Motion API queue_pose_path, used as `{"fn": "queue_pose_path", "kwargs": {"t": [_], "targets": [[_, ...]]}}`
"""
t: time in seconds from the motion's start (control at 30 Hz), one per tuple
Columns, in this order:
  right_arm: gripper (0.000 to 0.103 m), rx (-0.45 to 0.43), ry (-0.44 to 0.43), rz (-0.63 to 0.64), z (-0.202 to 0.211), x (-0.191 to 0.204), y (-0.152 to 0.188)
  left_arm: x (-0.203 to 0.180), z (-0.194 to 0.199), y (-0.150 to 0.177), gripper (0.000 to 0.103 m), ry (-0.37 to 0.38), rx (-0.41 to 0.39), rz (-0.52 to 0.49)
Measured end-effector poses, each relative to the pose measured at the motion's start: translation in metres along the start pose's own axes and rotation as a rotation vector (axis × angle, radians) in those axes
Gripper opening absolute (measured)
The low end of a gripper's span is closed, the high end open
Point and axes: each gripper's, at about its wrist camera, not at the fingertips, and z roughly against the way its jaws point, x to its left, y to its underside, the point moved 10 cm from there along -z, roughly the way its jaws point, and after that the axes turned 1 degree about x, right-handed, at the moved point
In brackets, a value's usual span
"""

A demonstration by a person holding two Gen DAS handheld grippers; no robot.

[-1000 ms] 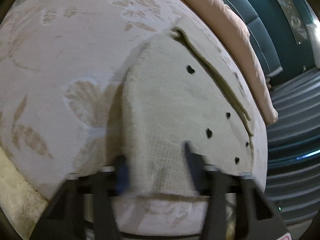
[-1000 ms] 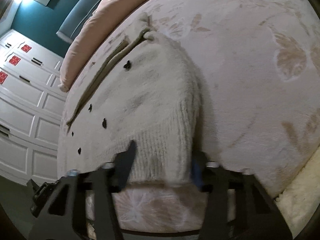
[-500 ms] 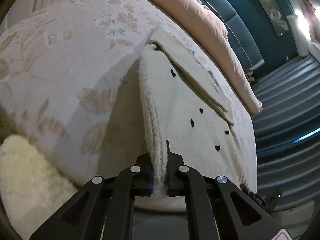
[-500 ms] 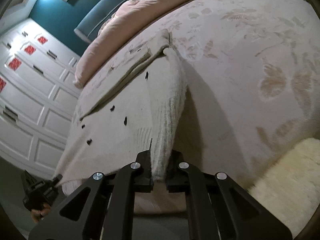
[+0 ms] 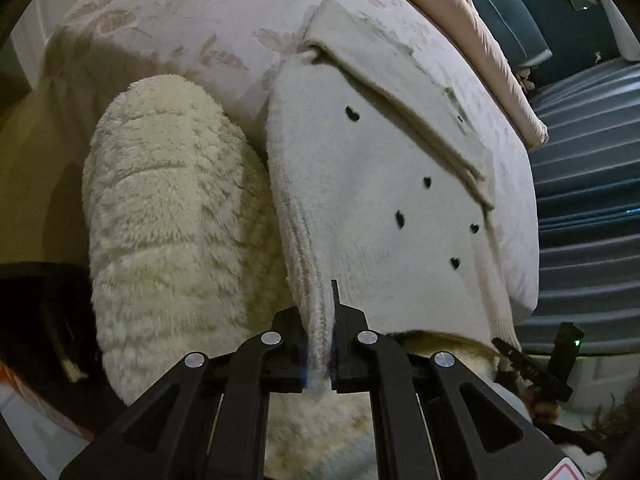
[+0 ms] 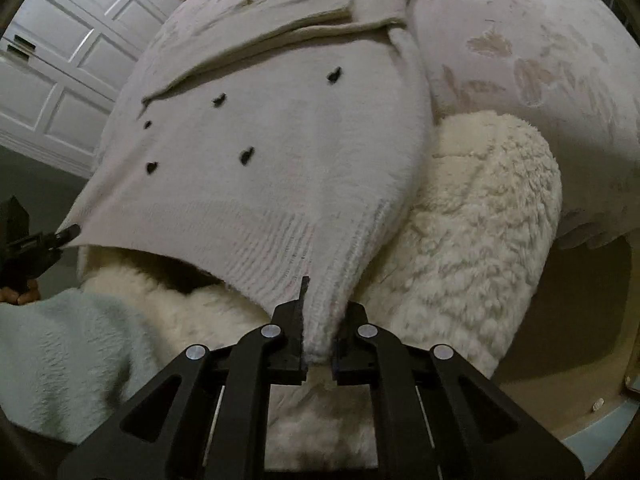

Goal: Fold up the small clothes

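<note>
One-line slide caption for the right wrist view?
Right tongs shut on the hem corner of the cream sweater, lifted off the bed.

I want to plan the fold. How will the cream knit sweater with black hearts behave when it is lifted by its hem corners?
The sweater is probably floppy: its hem sags between the left gripper and the right gripper. It looks light and fuzzy, so the shut pads likely hold without slipping. Its folded sleeve may slide off when lifted higher.

1. A home bedroom is shown.
2. A bed (image 5: 240, 12) is covered by a floral bedspread (image 6: 520, 60).
3. White panelled wardrobe doors (image 6: 60, 80) and a teal padded headboard (image 5: 504, 20) are seen.
</note>
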Motion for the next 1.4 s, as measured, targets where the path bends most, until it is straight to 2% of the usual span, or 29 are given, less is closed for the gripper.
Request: {"fn": "queue_pose_path", "kwargs": {"t": [0.07,0.13,0.2,0.23,0.27,0.3,0.33,0.37,0.43,0.47,0.5,0.53,0.57,0.63,0.73,0.8,0.87,0.9,0.97,1.07,1.2,1.27,1.3,1.33,1.37,1.4], "targets": [[0.006,-0.062,-0.018,0.012,0.009,0.003,-0.031,-0.016,0.007,-0.03,0.004,0.032,-0.058,-0.027],[0.007,-0.188,-0.03,0.022,0.023,0.001,-0.085,-0.047,0.012,-0.089,0.004,0.084,-0.157,-0.1],[0.008,-0.352,-0.076,-0.012,0.037,-0.005,-0.164,-0.078,0.011,-0.144,0.005,0.121,-0.245,-0.168],[0.011,-0.418,-0.103,-0.045,0.042,-0.009,-0.201,-0.099,0.008,-0.185,0.005,0.111,-0.322,-0.214],[0.011,-0.494,-0.126,-0.107,0.045,-0.021,-0.245,-0.115,0.002,-0.208,0.008,0.11,-0.355,-0.254],[0.015,-0.544,-0.13,-0.166,0.047,-0.03,-0.273,-0.128,-0.004,-0.238,0.015,0.086,-0.401,-0.3],[0.019,-0.587,-0.139,-0.22,0.049,-0.037,-0.297,-0.135,-0.008,-0.264,0.017,0.043,-0.457,-0.309],[0.019,-0.649,-0.153,-0.285,0.056,-0.046,-0.323,-0.138,-0.014,-0.29,0.022,0.015,-0.498,-0.276],[0.031,-0.735,-0.145,-0.355,0.07,-0.05,-0.336,-0.129,-0.016,-0.322,0.026,-0.071,-0.532,-0.18],[0.036,-0.795,-0.142,-0.374,0.083,-0.049,-0.337,-0.123,-0.008,-0.33,0.034,-0.086,-0.568,-0.13],[0.054,-0.83,-0.143,-0.375,0.093,-0.046,-0.334,-0.122,0.001,-0.332,0.055,-0.064,-0.593,-0.108],[0.068,-0.858,-0.14,-0.372,0.1,-0.047,-0.329,-0.12,0.011,-0.329,0.066,-0.029,-0.617,-0.103],[0.069,-0.881,-0.129,-0.365,0.103,-0.046,-0.315,-0.117,0.017,-0.327,0.082,-0.025,-0.636,-0.101],[0.069,-0.848,-0.106,-0.34,0.092,-0.052,-0.294,-0.092,0.027,-0.308,0.085,-0.051,-0.663,-0.108],[0.069,-0.725,-0.036,-0.383,0.044,-0.074,-0.25,-0.061,-0.007,-0.271,0.085,-0.12,-0.561,-0.128],[0.069,-0.62,-0.014,-0.44,0.003,-0.092,-0.221,-0.031,-0.039,-0.239,0.085,-0.138,-0.466,-0.083],[0.069,-0.565,-0.002,-0.484,-0.021,-0.102,-0.204,-0.004,-0.074,-0.216,0.085,-0.148,-0.381,-0.023],[0.069,-0.539,-0.026,-0.516,-0.032,-0.104,-0.196,0.006,-0.086,-0.208,0.085,-0.154,-0.351,0.006],[0.07,-0.505,-0.069,-0.552,-0.047,-0.101,-0.19,0.021,-0.107,-0.197,0.085,-0.138,-0.301,0.077],[0.069,-0.473,-0.092,-0.546,-0.062,-0.096,-0.2,0.023,-0.121,-0.195,0.085,-0.12,-0.289,0.127],[0.07,-0.466,-0.15,-0.563,-0.071,-0.088,-0.221,0.016,-0.124,-0.211,0.085,-0.077,-0.306,0.161],[0.075,-0.446,-0.139,-0.575,-0.082,-0.085,-0.235,0.015,-0.13,-0.221,0.084,-0.047,-0.289,0.187],[0.075,-0.444,-0.125,-0.574,-0.084,-0.084,-0.239,0.015,-0.13,-0.225,0.08,-0.045,-0.287,0.21],[0.069,-0.445,-0.109,-0.572,-0.084,-0.083,-0.245,0.015,-0.13,-0.228,0.073,-0.047,-0.29,0.22],[0.061,-0.445,-0.109,-0.567,-0.083,-0.081,-0.249,0.01,-0.129,-0.23,0.05,-0.032,-0.285,0.206],[0.038,-0.438,-0.123,-0.561,-0.08,-0.078,-0.253,0.006,-0.128,-0.231,0.027,-0.033,-0.268,0.181]]}}
